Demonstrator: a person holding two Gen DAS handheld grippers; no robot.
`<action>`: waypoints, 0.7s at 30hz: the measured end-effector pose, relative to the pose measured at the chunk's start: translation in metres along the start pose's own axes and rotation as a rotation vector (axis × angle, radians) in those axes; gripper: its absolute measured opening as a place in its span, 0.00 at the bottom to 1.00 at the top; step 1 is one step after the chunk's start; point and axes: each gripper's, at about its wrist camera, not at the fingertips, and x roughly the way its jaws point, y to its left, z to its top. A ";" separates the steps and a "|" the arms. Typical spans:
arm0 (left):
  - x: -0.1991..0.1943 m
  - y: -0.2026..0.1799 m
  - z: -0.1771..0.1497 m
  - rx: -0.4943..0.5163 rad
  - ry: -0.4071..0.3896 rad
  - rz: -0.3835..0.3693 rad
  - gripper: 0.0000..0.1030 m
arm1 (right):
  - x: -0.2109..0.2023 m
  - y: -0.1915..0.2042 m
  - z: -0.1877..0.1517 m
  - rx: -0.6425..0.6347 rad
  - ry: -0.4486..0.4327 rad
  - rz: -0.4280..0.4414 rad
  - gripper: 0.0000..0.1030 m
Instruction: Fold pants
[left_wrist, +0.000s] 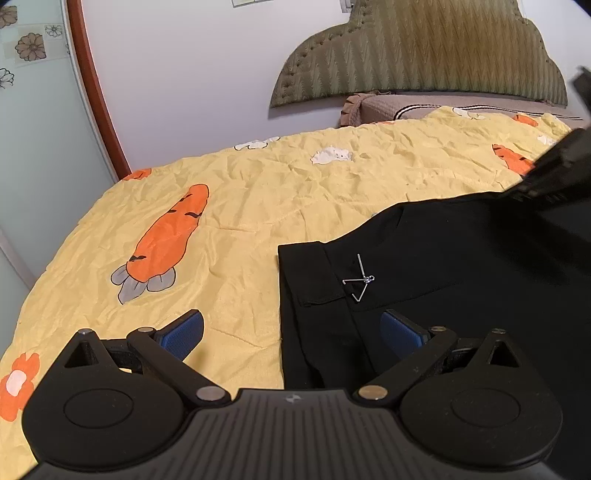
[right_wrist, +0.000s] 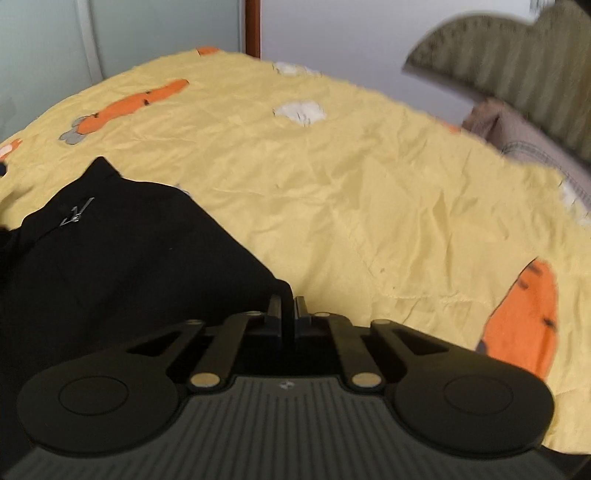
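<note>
Black pants (left_wrist: 461, 258) lie on a yellow bedsheet (left_wrist: 258, 206), with a small silver metal clip (left_wrist: 360, 280) near the waistband. My left gripper (left_wrist: 293, 328) is open just above the pants' left edge. One blue pad (left_wrist: 184, 332) hovers over the sheet and the other over the black cloth. In the right wrist view the pants (right_wrist: 129, 258) fill the lower left, with the clip (right_wrist: 75, 214) farther off. My right gripper (right_wrist: 288, 306) is shut on a pinched fold at the pants' right edge, and black cloth runs up between its fingers.
The sheet (right_wrist: 369, 184) is printed with orange carrots and white shapes and spreads wide to the back and sides. A green padded headboard (left_wrist: 424, 55) and a brown pillow (left_wrist: 388, 107) are at the far end. A frosted glass door (left_wrist: 37, 147) stands at the left.
</note>
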 end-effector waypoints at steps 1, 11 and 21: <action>-0.001 0.001 0.000 -0.005 -0.001 -0.001 1.00 | -0.008 0.007 -0.004 -0.012 -0.017 -0.020 0.06; -0.019 0.012 0.007 -0.278 0.037 -0.232 1.00 | -0.099 0.136 -0.073 -0.313 -0.138 -0.227 0.06; 0.012 0.004 0.025 -0.548 0.187 -0.449 0.99 | -0.125 0.203 -0.116 -0.402 -0.167 -0.271 0.06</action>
